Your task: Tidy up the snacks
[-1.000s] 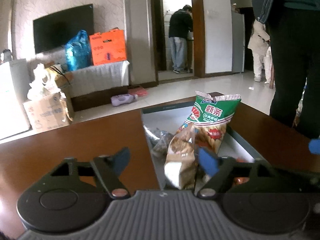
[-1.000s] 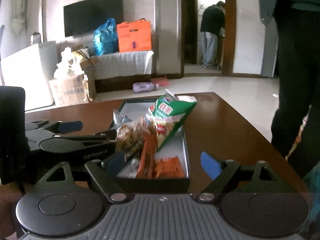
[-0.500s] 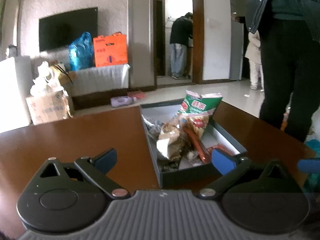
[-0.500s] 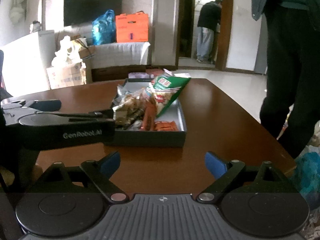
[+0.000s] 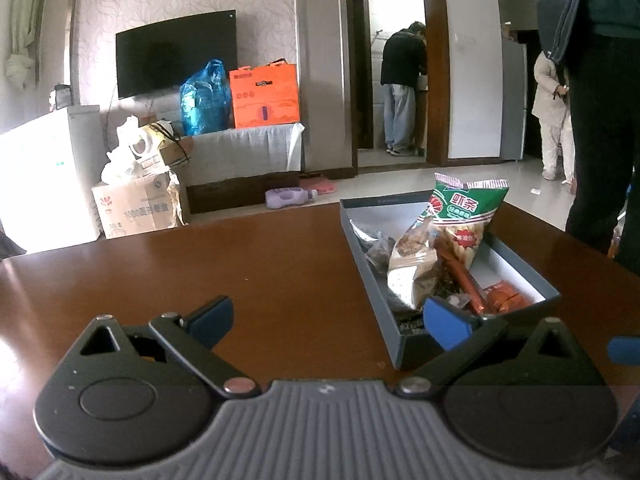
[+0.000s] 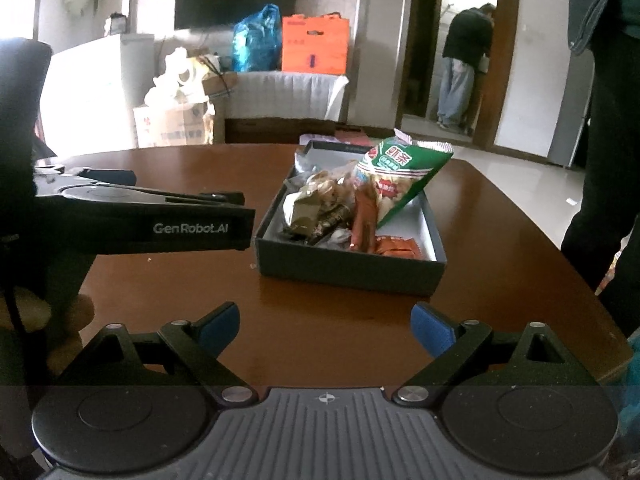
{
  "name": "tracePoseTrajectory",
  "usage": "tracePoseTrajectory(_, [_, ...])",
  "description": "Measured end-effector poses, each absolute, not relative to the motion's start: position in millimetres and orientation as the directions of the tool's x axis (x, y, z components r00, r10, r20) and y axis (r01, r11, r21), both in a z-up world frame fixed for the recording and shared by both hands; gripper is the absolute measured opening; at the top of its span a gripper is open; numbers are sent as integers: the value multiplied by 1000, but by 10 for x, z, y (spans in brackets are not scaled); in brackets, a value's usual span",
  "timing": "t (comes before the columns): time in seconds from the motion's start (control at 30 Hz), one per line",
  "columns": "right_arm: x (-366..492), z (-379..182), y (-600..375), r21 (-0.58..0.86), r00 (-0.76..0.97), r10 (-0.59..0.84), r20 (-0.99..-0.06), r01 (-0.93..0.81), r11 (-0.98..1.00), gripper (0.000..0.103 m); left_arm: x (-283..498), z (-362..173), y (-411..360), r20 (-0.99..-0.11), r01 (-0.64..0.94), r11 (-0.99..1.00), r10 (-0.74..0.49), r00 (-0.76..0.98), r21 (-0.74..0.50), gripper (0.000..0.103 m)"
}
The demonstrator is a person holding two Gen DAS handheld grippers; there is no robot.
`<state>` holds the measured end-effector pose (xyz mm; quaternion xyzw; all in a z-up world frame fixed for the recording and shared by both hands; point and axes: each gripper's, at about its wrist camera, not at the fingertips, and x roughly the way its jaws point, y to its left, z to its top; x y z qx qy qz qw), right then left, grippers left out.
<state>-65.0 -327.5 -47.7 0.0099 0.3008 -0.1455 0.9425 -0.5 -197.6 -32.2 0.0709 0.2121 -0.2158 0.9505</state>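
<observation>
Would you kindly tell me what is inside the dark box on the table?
The box holds a green snack bag, a brownish packet and orange wrappers; whatever lies beneath them is covered.

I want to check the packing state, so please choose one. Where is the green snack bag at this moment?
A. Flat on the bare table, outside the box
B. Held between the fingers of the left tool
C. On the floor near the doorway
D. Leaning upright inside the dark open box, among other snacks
D: the green snack bag stands tilted inside the dark box, its top above the rim, with other packets beside it and no tool touching it.
</observation>
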Motion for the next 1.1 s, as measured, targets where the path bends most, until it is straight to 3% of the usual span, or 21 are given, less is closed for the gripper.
tracePoseTrajectory(0.87, [-606, -513, -3331, -82, 758, -270, -593, 277, 957, 96, 113, -376, -2030, -473, 432, 901, -372, 799, 23, 103])
tracePoseTrajectory(1.1, [-615, -516, -3350, -79, 758, -276, -590, 286, 955, 96, 93, -381, -2037, -444, 412, 911, -357, 822, 29, 103])
